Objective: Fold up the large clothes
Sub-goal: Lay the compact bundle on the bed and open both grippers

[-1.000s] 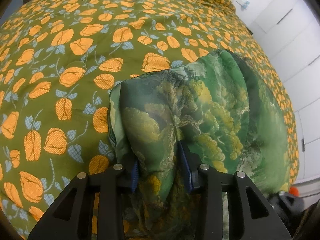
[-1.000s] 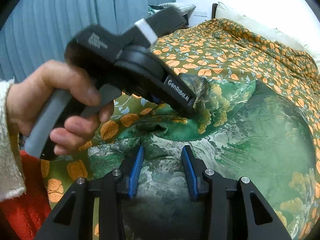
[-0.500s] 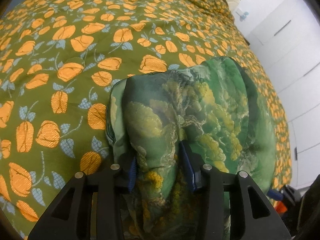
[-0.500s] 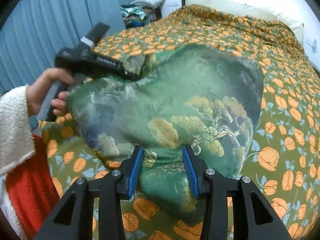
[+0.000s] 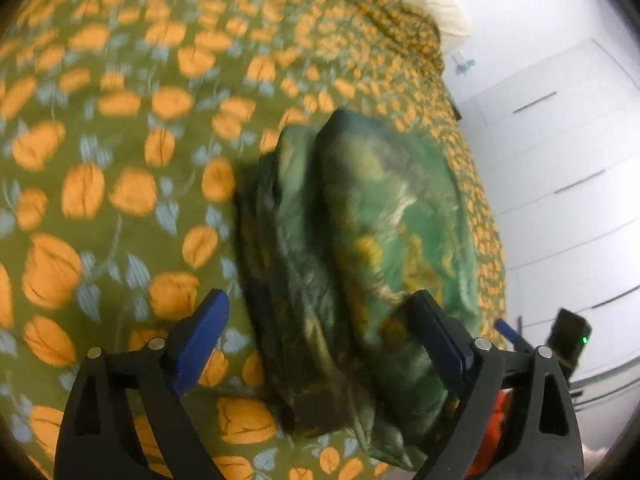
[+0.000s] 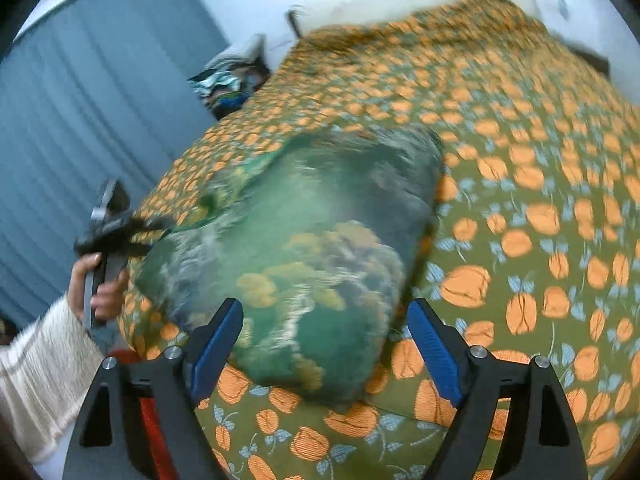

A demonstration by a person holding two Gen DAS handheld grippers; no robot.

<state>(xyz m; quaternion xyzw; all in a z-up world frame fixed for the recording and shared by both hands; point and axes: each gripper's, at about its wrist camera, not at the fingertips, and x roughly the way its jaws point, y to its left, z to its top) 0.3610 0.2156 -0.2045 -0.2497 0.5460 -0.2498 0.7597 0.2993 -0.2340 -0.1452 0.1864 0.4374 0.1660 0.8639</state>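
Item 1. Olive-green bedspread with orange tulip print (image 5: 120,200): the bearing surface, spreading ahead of and to the left of the left gripper and beneath both tools.

Item 2. Left gripper, black frame with blue pads (image 5: 320,340): jaws opening and standing wide; pads clear of the cloth on both sides, nothing pinched.

Item 3. Green silky garment with landscape print, folded into a thick bundle (image 5: 360,248): lies on the bedspread directly ahead of the left gripper, its near end between the parted fingers. In the right wrist view the same garment (image 6: 304,256) lies ahead of and between that tool's fingers.

Item 4. Right gripper, same make (image 6: 326,344): jaws opening, wide; no cloth clamped. To its far left, the person's hand (image 6: 98,284) in a cream knitted sleeve (image 6: 40,372) carries the other tool.

Item 5. White cupboard fronts (image 5: 560,160): to the right of the left gripper, well apart from the bed.

Risks, judged:
- Slippery layers may slide or spring apart once let go; the left edge already shows stepped layers.
- A pad withdrawing close to the bundle could snag and drag the top fold.
- Both views are blurred; edge alignment cannot be confirmed.
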